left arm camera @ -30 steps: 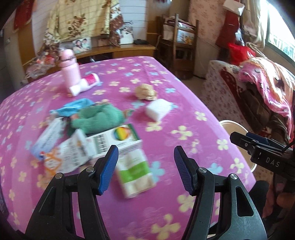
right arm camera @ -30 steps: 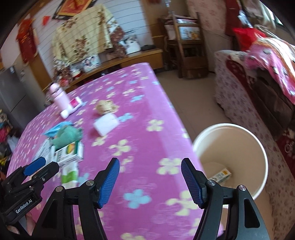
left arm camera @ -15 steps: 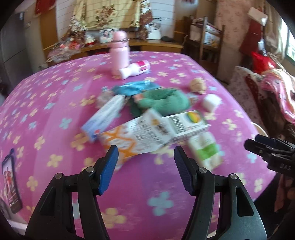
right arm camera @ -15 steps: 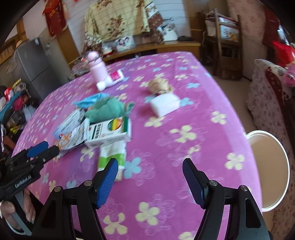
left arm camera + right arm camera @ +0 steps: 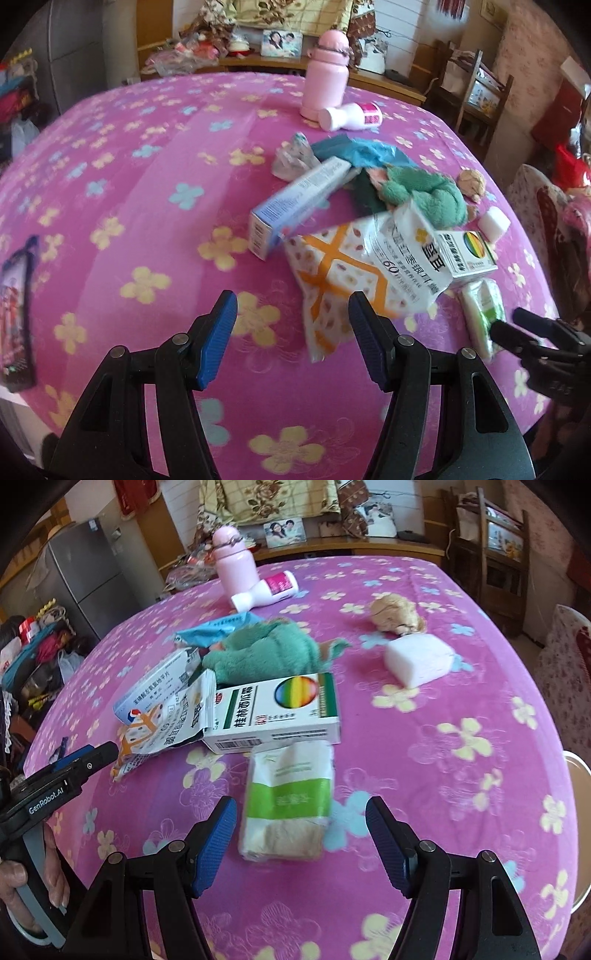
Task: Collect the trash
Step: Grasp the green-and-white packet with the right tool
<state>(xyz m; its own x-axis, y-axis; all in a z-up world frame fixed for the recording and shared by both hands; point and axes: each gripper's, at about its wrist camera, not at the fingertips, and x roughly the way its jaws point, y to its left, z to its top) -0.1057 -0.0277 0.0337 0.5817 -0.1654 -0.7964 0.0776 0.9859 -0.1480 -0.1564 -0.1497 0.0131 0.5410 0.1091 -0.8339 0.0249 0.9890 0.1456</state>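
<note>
Blue-padded, the right gripper (image 5: pixel 297 840) hangs spread wide and empty above the near end of a green-and-white tissue pack (image 5: pixel 288 797). Just beyond it lies a white box with a rainbow circle (image 5: pixel 277 710). On the left, the left gripper (image 5: pixel 291 334) gapes empty too, an orange-patterned wrapper (image 5: pixel 354 273) just beyond its right finger on the pink flowered tablecloth (image 5: pixel 147 206).
</note>
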